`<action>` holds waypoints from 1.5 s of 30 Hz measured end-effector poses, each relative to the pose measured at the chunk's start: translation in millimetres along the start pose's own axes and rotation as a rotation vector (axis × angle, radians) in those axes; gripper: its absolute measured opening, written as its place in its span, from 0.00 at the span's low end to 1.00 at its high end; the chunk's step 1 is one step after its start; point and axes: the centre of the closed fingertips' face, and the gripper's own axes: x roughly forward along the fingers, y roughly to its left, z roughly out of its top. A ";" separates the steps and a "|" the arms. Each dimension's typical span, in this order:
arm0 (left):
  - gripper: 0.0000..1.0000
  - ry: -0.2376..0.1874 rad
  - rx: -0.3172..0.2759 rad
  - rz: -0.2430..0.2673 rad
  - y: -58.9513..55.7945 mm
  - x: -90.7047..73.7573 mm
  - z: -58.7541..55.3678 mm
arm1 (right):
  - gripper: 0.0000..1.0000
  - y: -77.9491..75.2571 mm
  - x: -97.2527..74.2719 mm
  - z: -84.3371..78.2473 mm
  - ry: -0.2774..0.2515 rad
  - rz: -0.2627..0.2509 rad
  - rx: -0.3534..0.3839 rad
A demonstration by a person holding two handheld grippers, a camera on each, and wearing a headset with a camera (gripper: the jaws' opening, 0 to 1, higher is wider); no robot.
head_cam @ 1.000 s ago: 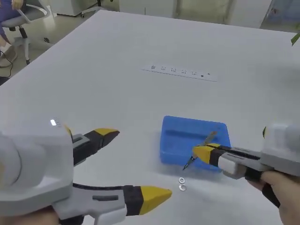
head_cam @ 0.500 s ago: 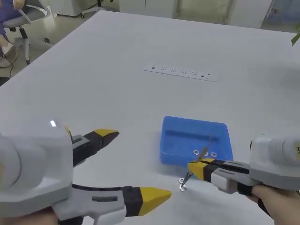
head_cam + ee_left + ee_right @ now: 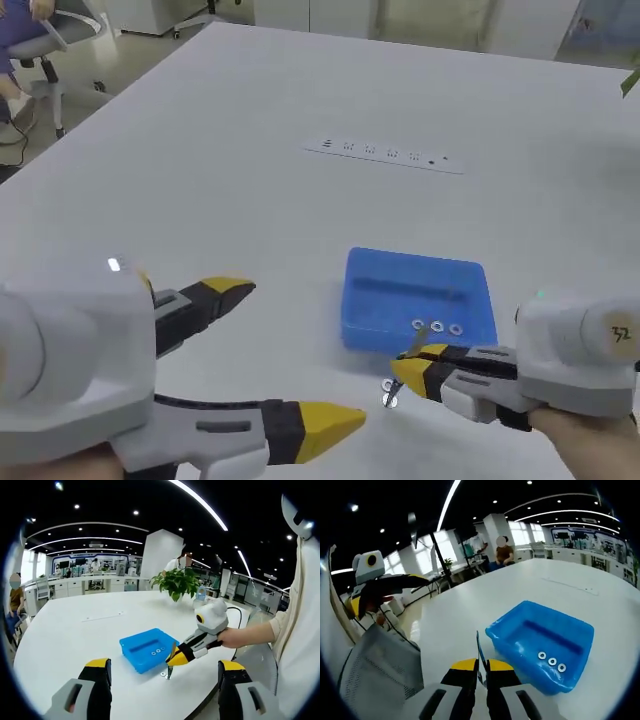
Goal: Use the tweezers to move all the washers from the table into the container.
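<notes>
The right gripper (image 3: 404, 367) is at the near right, its jaws pinched narrow on the tweezers (image 3: 479, 650). The tweezers' tip points down close to 2 washers (image 3: 390, 401) lying on the white table (image 3: 300, 200), just on the near side of the blue container (image 3: 385, 290). 3 more washers (image 3: 550, 662) lie in a row inside the container. The left gripper (image 3: 280, 350) hovers at the near left, jaws wide apart and holding nothing.

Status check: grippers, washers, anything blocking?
Left gripper open, empty. Right gripper shut on tweezers, tip at table washers. Three washers in container. Nothing in the way.
</notes>
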 end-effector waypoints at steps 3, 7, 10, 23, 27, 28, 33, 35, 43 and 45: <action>0.90 -0.003 0.001 -0.003 -1.0 1.1 1.1 | 0.03 9.2 2.7 -1.4 0.035 0.017 -0.092; 0.90 -0.001 0.005 -0.010 -2.8 2.9 1.2 | 0.03 15.5 7.8 -1.8 0.051 0.027 -0.162; 0.89 0.000 0.008 -0.010 -3.2 2.5 1.1 | 0.02 18.2 8.3 -2.4 0.060 0.042 -0.197; 0.89 -0.004 0.002 0.001 0.5 0.3 0.3 | 0.02 13.4 -11.0 34.1 -0.051 0.042 -0.114; 0.89 -0.002 0.004 -0.007 -1.4 2.1 0.1 | 0.02 9.5 -19.8 56.0 -0.107 0.034 -0.102; 0.89 -0.001 0.005 -0.009 -1.9 2.5 0.2 | 0.02 7.4 -22.3 63.6 -0.126 0.026 -0.098; 0.89 -0.007 0.006 -0.013 -1.9 2.8 2.4 | 0.02 -7.8 -28.7 85.9 -0.182 -0.006 -0.080; 0.89 -0.006 0.007 -0.013 -1.8 2.5 2.5 | 0.02 -18.7 -28.4 90.2 -0.187 -0.033 -0.068; 0.89 -0.012 0.009 -0.001 1.9 -3.1 3.4 | 0.02 -63.1 -20.6 88.4 -0.200 -0.104 0.067; 0.89 -0.011 0.007 0.005 3.3 -4.4 3.0 | 0.02 -71.9 -17.6 84.5 -0.193 -0.119 0.094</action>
